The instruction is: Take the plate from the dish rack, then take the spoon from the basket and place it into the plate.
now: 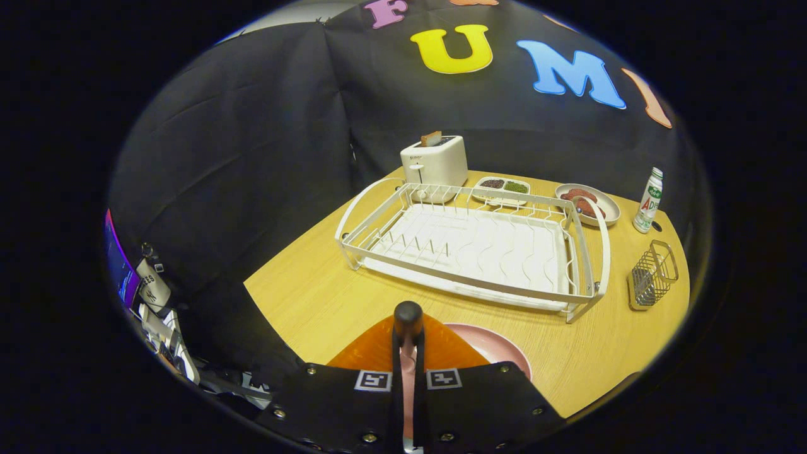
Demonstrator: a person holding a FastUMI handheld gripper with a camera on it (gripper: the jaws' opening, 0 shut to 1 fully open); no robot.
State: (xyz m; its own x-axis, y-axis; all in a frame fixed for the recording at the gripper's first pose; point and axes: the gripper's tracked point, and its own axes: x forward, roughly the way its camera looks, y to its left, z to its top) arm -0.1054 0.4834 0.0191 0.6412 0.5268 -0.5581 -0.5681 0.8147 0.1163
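The white rack sits in the middle of the bench with its slots bare, nothing standing in it. Right of the rack, the small wire basket lies tipped on its side, and nothing can be made out inside it. Behind the rack stands a toaster with a slice of bread poking from its slot; beside the toaster a divided tray holds a dark filling and a green one, and further right a bowl holds reddish-brown pieces. A bottle stands upright behind the basket. The pink plate lies flat on the bench in front of the rack, partly under the gripper. The jaws are drawn close together, leaving only a thin slit, and a dark rounded knob sticks up between their tips; what it belongs to cannot be told, though both fingers seem to press on it.
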